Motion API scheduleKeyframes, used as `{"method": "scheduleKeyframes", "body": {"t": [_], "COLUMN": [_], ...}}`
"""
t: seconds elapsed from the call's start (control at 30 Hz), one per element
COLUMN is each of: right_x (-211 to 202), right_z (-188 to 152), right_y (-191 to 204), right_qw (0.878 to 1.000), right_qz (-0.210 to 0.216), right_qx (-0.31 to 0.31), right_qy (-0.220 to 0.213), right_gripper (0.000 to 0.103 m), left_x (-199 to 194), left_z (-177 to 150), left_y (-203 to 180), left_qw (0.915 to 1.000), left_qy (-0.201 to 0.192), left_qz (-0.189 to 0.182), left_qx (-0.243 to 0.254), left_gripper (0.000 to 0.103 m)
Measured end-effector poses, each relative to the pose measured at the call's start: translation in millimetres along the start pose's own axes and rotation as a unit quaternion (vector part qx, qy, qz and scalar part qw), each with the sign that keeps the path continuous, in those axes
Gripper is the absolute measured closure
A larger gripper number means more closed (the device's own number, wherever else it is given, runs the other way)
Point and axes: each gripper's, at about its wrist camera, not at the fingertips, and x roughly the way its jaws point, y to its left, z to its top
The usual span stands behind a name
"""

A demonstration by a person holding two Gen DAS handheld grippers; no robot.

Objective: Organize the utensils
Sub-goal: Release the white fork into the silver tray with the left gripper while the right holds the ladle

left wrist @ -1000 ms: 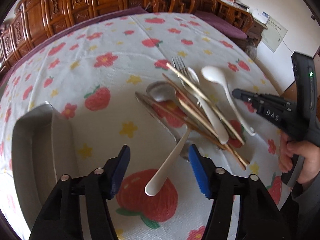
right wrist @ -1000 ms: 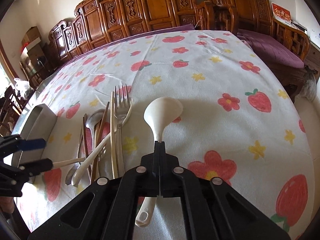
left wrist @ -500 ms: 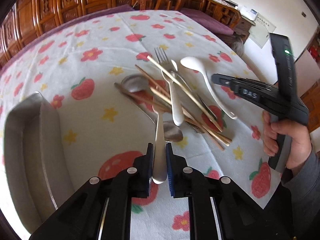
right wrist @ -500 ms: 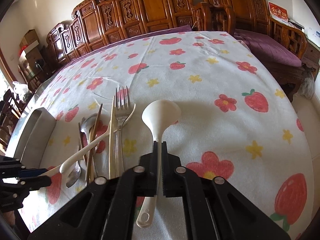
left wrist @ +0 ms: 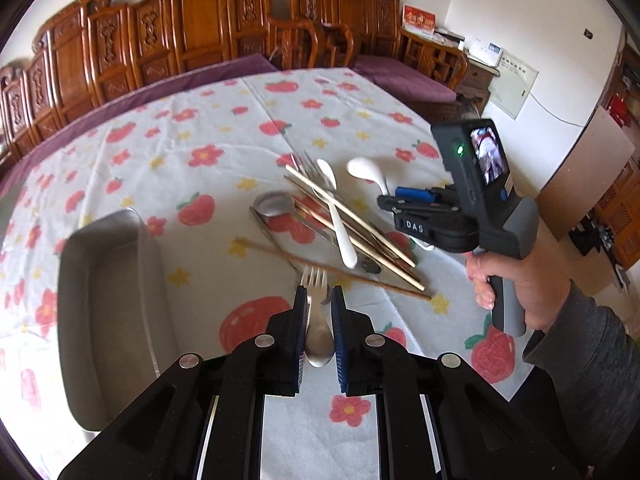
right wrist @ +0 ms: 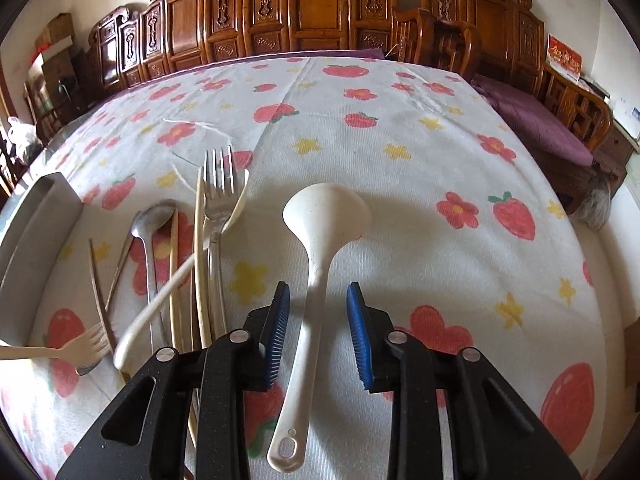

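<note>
Waiting grey tray: sits on the counter left of the utensil pile, long side toward it. I'd guess it is where the sorted pieces go.
Left claw: just left of and nearer than the pile. Its jaws have just been closing and are now nearly together, pinching the fork by the wide end of its handle.
Fork: tines point back at the pile, handle end tucked between the blue pads. Gripping it that far back keeps the tines clear, which should suit laying it flat in the tray.
Utensil pile: chopsticks, a metal spoon, a second fork and a slim white spoon cross one another, so each has to be drawn out singly.
White ladle spoon: lies on the cloth right of the pile, apart from it, bowl away and handle toward the person.
Right claw: straddles that handle. Its jaws have just been opening, then narrowing slightly; both pads stand clear of the handle, so nothing is gripped.
Left view only: the tray's inside, the pinch on the fork, and the person's hand on the right grip.
Right view only: the gaps on either side of the ladle handle, and the fork seen side-on left of the pile.
</note>
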Motion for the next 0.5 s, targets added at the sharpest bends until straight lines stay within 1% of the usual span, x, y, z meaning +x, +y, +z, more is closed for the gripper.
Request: {"method": "scheduleKeyframes", "body": {"t": [0.03, 0.07, 0.13, 0.33, 0.5], "right_x": [-0.4, -0.9, -1.7, -5.4, -15.6], "right_z": [-0.4, -0.6, -1.2, -2.2, -1.4], "right_y": [-1.0, -4.0, -8.2, -8.8, -11.4], "right_qw": [1.0, 1.0, 1.0, 1.0, 0.999], "right_qz": [-0.004, -0.001, 0.007, 0.01, 0.022], "right_qx": [-0.001, 0.004, 0.01, 0.018, 0.031], "right_qy": [0.0, 0.002, 0.005, 0.012, 0.002], "right_gripper": [0.086, 0.092, 0.092, 0.092, 0.092], "left_x": [-3.2, -6.5, -12.9, -26.2, -42.5], "left_z": [0.7, 1.5, 3.8, 9.4, 13.8], "left_y": [0.4, 0.3, 1.3, 5.9, 11.9], "left_qw": [1.0, 1.0, 0.9998, 0.9993, 0.9983], "left_qy": [-0.004, -0.008, -0.016, -0.03, -0.049], "left_qz": [0.002, 0.005, 0.01, 0.019, 0.03], "left_qx": [0.0, 0.001, 0.006, 0.01, 0.012], "left_gripper": [0.092, 0.092, 0.092, 0.092, 0.092]}}
